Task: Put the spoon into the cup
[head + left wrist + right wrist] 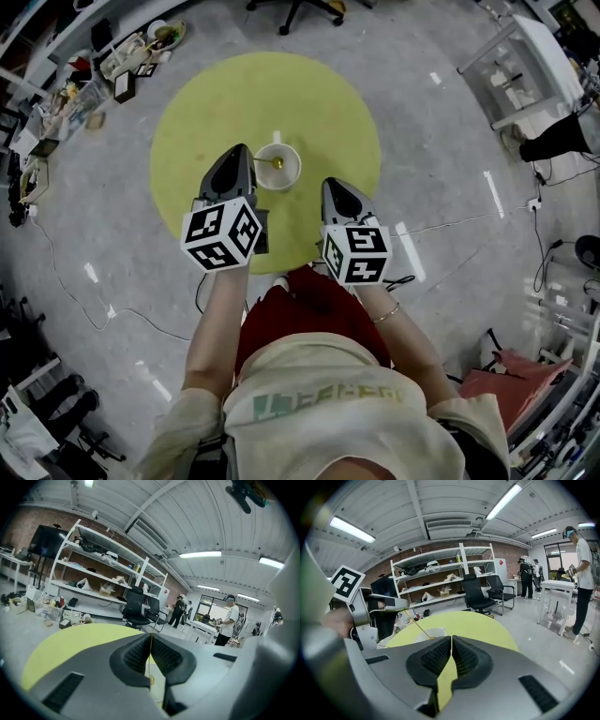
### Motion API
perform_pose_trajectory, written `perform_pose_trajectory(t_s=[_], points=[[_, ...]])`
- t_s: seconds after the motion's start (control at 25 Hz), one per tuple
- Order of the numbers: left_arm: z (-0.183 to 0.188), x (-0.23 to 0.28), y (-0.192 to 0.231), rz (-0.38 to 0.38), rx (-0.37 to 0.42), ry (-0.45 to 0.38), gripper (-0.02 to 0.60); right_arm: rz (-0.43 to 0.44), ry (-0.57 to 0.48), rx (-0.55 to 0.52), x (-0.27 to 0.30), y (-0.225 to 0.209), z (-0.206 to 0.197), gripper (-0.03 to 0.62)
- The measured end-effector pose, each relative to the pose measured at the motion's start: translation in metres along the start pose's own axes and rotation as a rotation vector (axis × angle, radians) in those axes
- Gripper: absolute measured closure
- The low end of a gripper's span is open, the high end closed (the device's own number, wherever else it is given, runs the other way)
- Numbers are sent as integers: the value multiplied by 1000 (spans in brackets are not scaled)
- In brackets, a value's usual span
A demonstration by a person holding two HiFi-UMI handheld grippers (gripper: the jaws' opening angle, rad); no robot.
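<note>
- Pinching the spoon by its thin handle, the left tool holds its bowl inside the cup on the yellow tabletop.
- Right tool hangs near the cup, jaws together, empty.

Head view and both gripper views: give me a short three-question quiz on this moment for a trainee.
1. Which gripper is shut on the spoon?
2. True or false: the right gripper is open.
3. Relative to the white cup, the spoon's bowl end is: A) inside it, B) beside it, C) beneath it.

Key:
1. The left gripper, clamped on the thin handle.
2. False. It is shut, with nothing between its fingers.
3. A.
</note>
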State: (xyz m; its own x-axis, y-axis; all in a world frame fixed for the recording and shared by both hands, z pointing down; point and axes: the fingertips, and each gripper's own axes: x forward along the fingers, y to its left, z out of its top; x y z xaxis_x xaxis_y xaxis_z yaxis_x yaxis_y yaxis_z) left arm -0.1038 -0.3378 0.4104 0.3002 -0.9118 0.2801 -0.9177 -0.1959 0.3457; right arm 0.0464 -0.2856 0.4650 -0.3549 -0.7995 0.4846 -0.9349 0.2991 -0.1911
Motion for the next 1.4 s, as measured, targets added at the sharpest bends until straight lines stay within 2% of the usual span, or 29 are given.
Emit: perform_pose_trajectory(t_s=[0.52, 1.4], points=[[-27, 22, 10, 11, -14, 68, 558, 15, 46, 4, 21, -2, -9, 557], [-49, 29, 19, 8, -28, 117, 558, 12, 78, -1, 31, -5, -18, 557]])
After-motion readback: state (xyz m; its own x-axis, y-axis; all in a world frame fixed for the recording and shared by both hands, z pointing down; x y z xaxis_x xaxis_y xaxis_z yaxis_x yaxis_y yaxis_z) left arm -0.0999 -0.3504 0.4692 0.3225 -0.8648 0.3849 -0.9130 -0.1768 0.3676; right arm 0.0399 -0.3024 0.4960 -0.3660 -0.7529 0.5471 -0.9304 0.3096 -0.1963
